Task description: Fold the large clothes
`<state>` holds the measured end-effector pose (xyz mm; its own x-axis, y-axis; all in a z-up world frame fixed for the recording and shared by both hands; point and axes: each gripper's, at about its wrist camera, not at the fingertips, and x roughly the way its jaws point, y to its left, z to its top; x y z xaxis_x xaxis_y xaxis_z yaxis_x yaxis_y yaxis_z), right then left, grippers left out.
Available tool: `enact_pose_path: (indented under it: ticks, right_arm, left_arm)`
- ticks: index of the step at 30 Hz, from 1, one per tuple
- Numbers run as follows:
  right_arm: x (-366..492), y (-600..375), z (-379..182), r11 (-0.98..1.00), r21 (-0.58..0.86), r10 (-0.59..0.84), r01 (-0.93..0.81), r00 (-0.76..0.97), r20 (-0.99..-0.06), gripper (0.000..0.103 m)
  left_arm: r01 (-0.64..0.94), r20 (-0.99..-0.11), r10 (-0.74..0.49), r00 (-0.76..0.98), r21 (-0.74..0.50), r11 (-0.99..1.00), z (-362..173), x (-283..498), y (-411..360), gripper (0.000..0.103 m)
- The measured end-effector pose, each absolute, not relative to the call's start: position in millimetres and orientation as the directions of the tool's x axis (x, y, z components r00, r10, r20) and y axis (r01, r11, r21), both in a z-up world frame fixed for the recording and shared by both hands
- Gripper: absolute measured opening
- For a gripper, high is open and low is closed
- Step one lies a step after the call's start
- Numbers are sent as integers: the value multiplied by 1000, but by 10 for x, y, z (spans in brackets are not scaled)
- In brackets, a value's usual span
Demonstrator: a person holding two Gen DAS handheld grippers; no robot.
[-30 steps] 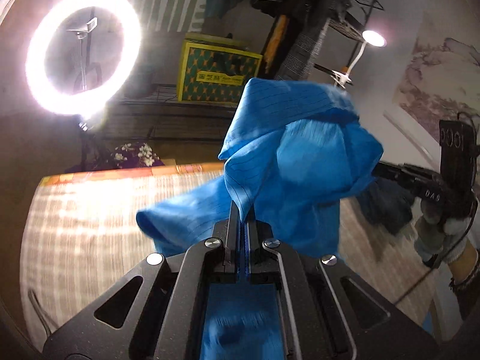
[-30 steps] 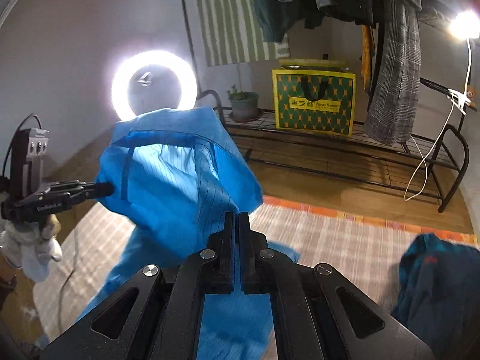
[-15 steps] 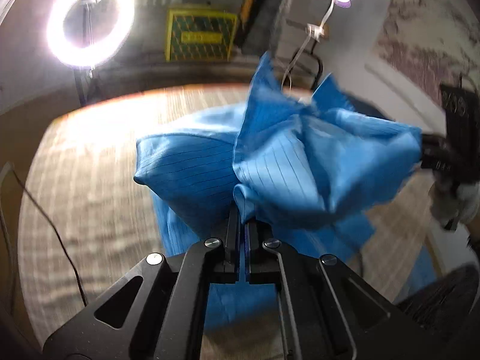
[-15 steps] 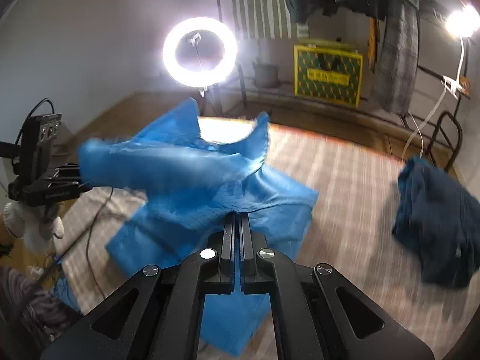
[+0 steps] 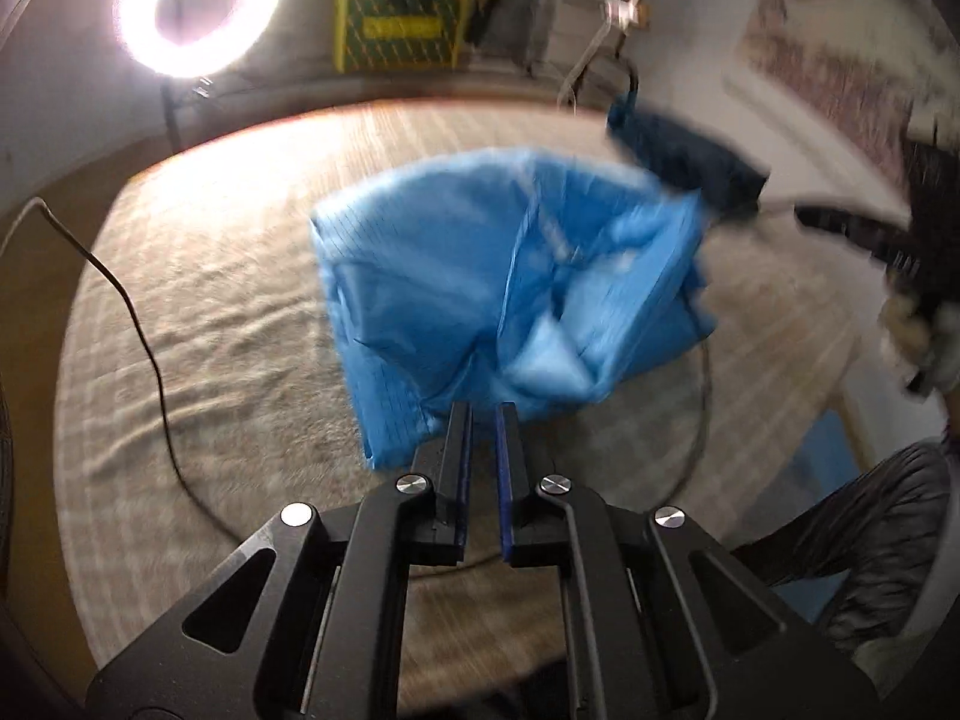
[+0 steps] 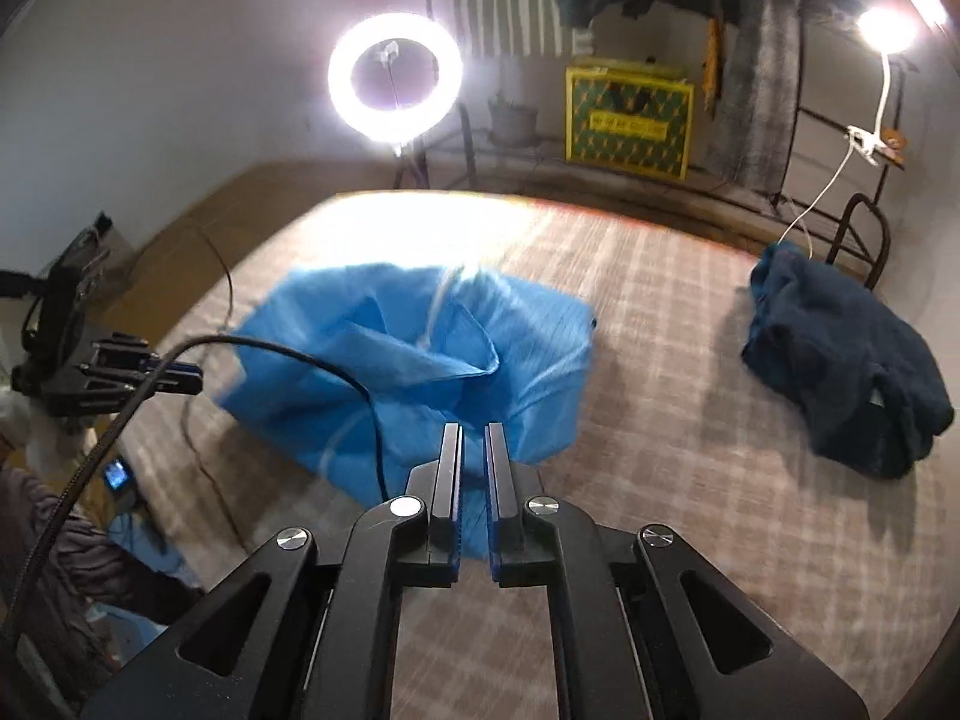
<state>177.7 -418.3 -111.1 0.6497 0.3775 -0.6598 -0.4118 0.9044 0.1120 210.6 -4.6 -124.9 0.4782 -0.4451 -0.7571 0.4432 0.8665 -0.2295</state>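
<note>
A large bright blue garment (image 5: 480, 276) lies crumpled and blurred on the checked bed cover (image 5: 210, 300), just beyond my left gripper (image 5: 483, 405). Its jaws are opening, a narrow gap shows, and no cloth is pinched between the pads. In the right wrist view the same blue garment (image 6: 408, 360) billows ahead of my right gripper (image 6: 474, 426), whose jaws are also opening with nothing between them. Each view shows the other tool: the right gripper (image 5: 840, 228) at the far right, the left gripper (image 6: 174, 375) at the left edge.
A dark blue garment (image 6: 840, 360) lies bunched at the bed's right side. A ring light (image 6: 396, 75), a yellow-green bag (image 6: 630, 120) and hanging clothes stand behind the bed. A black cable (image 5: 144, 348) trails over the cover's left part. A person's leg (image 5: 870, 528) is at lower right.
Both grippers swung forward and down over the bed while shut on the blue garment. Now both have let go and the garment drops crumpled onto the cover.
</note>
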Motion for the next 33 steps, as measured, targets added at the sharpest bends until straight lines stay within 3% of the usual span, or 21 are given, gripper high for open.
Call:
enact_pose_path:
  ticks: [6, 7, 10, 16, 19, 22, 24, 33]
  right_arm:
    - [1100, -4348, -445, 908, 96, 391, -408, 742, -545, 5]
    - [1021, -4367, -344, 908, 96, 395, -409, 753, -527, 6]
    - [681, -4488, 55, 910, 98, 402, -403, 799, -448, 11]
    - [136, -4675, 682, 913, 85, 404, -398, 863, -303, 32]
    - [-35, -4715, 853, 912, 90, 410, -401, 871, -271, 37]
    - [-93, -4704, 898, 910, 94, 415, -405, 872, -258, 48]
    - [-50, -4674, 816, 907, 102, 420, -408, 867, -267, 49]
    - [655, -4253, -163, 903, 240, 429, -356, 765, -480, 52]
  left_arm:
    - [411, -619, -490, 614, -279, 868, -272, 1603, 391, 6]
    - [408, -594, -496, 633, -288, 866, -71, 1494, 443, 8]
    - [411, -517, -509, 688, -300, 861, 492, 1202, 601, 28]
    - [435, -395, -531, 750, -311, 845, 1437, 616, 855, 31]
    - [448, -370, -546, 752, -320, 835, 1681, 453, 897, 46]
    - [444, -373, -550, 747, -336, 831, 1682, 436, 892, 47]
    - [430, -391, -546, 741, -348, 833, 1563, 499, 877, 51]
    - [248, -560, -568, 603, -546, 801, 0, 1609, 655, 54]
